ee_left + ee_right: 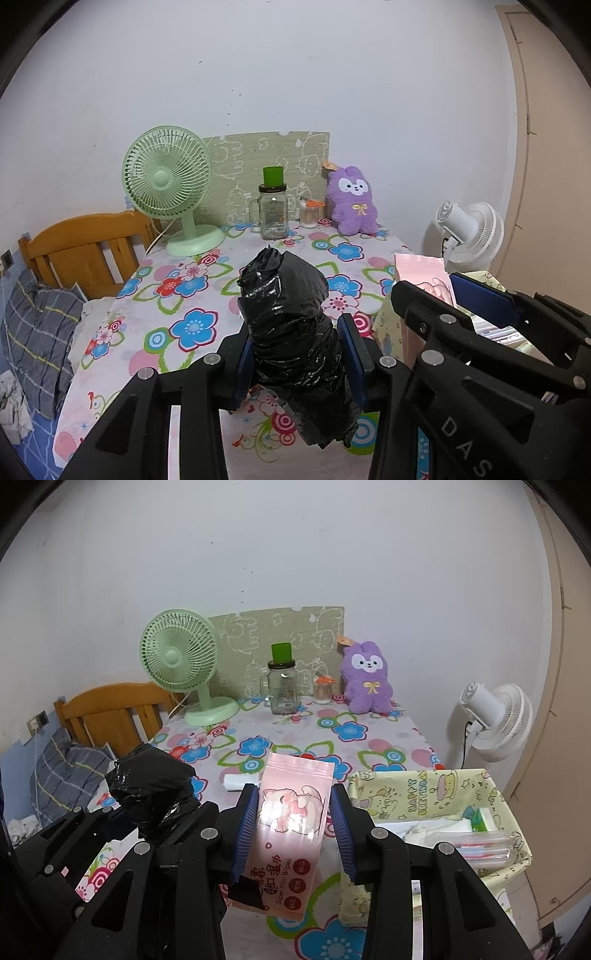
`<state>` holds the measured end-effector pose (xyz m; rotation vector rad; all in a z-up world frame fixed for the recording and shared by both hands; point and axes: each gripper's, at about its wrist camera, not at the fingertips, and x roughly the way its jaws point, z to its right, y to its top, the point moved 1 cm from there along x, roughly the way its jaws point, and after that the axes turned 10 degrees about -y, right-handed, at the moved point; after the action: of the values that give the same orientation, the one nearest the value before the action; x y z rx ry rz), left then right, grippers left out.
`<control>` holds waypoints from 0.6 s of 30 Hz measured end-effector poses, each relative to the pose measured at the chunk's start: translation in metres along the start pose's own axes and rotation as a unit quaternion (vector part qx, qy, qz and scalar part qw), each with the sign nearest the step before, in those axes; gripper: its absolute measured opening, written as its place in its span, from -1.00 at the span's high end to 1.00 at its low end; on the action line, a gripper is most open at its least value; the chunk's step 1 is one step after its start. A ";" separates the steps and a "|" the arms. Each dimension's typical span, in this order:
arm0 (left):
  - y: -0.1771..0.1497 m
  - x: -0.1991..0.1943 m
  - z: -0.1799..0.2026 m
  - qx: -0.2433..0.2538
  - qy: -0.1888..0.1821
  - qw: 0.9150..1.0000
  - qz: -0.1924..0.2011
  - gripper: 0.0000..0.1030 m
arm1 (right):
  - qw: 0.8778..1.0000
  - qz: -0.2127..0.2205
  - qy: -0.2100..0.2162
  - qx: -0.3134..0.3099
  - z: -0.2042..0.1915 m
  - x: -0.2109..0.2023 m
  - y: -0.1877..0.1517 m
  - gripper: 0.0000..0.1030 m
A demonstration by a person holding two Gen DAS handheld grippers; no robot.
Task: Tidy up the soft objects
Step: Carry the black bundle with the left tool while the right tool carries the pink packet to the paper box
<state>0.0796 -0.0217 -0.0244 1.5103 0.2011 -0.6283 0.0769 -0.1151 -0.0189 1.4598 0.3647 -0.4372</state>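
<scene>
My left gripper [297,354] is shut on a roll of black plastic bags [291,325], held upright above the flowered tablecloth [192,295]. My right gripper [295,823] is shut on a pink pack of wet wipes [291,823] with a cartoon cat print, also lifted off the table. In the right wrist view the black roll [153,794] and the left gripper's fingers [122,819] show at the left. In the left wrist view the pink pack [421,277] shows at the right. A yellow cartoon-print storage box [424,790] sits at the table's right edge with tissues and packets inside.
At the back stand a green fan [166,188], a glass jar with a green lid [273,206], a cotton-swab cup [309,214] and a purple plush rabbit [352,201]. A white fan [495,720] stands right. A wooden headboard [85,243] and plaid pillow [40,332] lie left. A white packet [240,781] rests on the table.
</scene>
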 end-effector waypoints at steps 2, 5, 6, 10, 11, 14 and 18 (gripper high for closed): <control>0.001 0.001 0.003 0.002 -0.002 1.000 0.001 0.17 | 1.000 0.001 -0.002 0.002 0.004 0.000 0.001 0.17; 0.003 0.004 0.010 0.004 -0.006 1.000 0.002 0.17 | 1.000 0.002 -0.007 0.005 0.011 0.000 0.002 0.17; 0.004 0.005 0.012 0.005 -0.008 1.000 0.002 0.17 | 1.000 0.003 -0.008 0.005 0.013 0.000 0.002 0.17; 0.006 0.009 0.021 0.009 -0.014 1.000 0.004 0.17 | 1.000 0.005 -0.016 0.009 0.024 0.001 0.004 0.17; 0.007 0.010 0.024 0.010 -0.016 1.000 0.005 0.17 | 1.000 0.006 -0.017 0.010 0.026 0.001 0.004 0.17; 0.010 0.014 0.031 0.016 -0.021 1.000 0.005 0.17 | 1.000 0.009 -0.023 0.012 0.033 0.002 0.006 0.17; 0.014 0.020 0.041 0.020 -0.028 0.999 0.007 0.17 | 0.999 0.009 -0.027 0.018 0.044 0.003 0.008 0.17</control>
<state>0.0924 -0.0672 -0.0190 1.5303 0.1365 -0.6663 0.0824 -0.1591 -0.0100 1.4813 0.3008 -0.4695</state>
